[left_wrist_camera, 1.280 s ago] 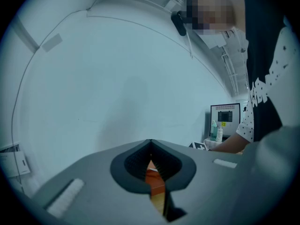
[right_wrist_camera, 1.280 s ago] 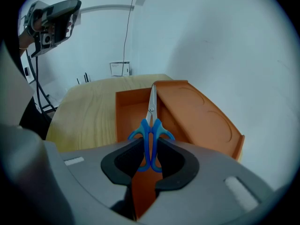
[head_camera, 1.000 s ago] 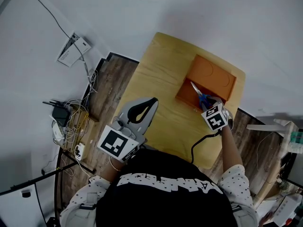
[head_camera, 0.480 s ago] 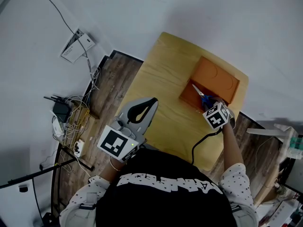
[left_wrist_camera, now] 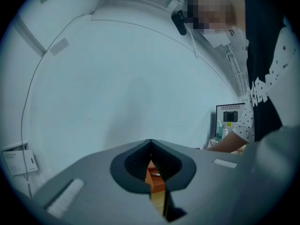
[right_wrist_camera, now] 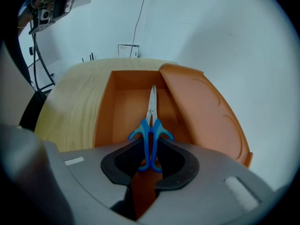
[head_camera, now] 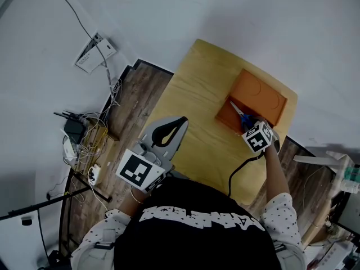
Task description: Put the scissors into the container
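Blue-handled scissors (right_wrist_camera: 151, 125) with closed silver blades point forward over the open orange container (right_wrist_camera: 126, 109). My right gripper (right_wrist_camera: 150, 159) is shut on the scissors' handles. In the head view the scissors (head_camera: 238, 112) hang over the container (head_camera: 233, 115) at the table's right side, with the right gripper (head_camera: 251, 129) just behind them. The container's lid (right_wrist_camera: 201, 111) leans open to the right. My left gripper (head_camera: 174, 127) is shut and empty, held near the table's near left edge, far from the container.
The light wooden table (head_camera: 194, 106) stands against a white wall. Cables and a power strip (head_camera: 79, 145) lie on the wood floor at the left. The person's black shirt (head_camera: 191, 229) fills the lower part of the head view.
The right gripper with the scissors has stayed over the container's near edge. The view has shifted slightly. The left gripper has not moved.
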`<state>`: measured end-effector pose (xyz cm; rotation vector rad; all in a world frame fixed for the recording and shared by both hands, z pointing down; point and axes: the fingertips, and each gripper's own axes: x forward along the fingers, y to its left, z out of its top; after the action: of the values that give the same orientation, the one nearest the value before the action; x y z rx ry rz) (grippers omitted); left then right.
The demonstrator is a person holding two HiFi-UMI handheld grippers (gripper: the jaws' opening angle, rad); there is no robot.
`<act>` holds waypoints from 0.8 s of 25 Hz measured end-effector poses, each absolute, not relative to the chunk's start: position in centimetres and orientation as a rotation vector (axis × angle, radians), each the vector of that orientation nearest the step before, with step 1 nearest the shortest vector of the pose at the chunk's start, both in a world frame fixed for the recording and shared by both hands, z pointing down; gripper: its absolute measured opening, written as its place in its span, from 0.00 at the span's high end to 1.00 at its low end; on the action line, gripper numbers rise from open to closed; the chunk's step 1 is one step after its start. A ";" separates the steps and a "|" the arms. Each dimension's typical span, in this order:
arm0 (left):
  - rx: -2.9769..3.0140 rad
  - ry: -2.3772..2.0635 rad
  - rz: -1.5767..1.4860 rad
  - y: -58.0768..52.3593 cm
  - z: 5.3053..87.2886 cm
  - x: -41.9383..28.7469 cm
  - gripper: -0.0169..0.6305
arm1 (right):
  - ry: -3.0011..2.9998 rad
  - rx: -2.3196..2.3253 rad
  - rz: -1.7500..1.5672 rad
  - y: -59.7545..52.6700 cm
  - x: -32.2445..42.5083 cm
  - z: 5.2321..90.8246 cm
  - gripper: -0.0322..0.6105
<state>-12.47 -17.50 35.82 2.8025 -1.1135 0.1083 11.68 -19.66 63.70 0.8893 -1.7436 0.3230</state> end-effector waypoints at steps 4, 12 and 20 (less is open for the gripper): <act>2.794 -1.126 0.117 -17.6 35.8 -12.7 0.97 | -1.753 0.869 0.316 -19.6 11.7 63.9 0.79; 2.800 -1.124 0.111 -17.5 35.6 -12.7 0.97 | -1.751 0.878 0.313 -19.7 11.6 63.8 0.79; 2.798 -1.123 0.107 -17.5 35.6 -12.8 0.97 | -1.746 0.886 0.314 -19.9 11.9 63.8 0.77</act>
<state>-12.77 -17.49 35.61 2.7980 -1.1228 0.1066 11.87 -19.89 63.83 0.8863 -1.7462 0.3136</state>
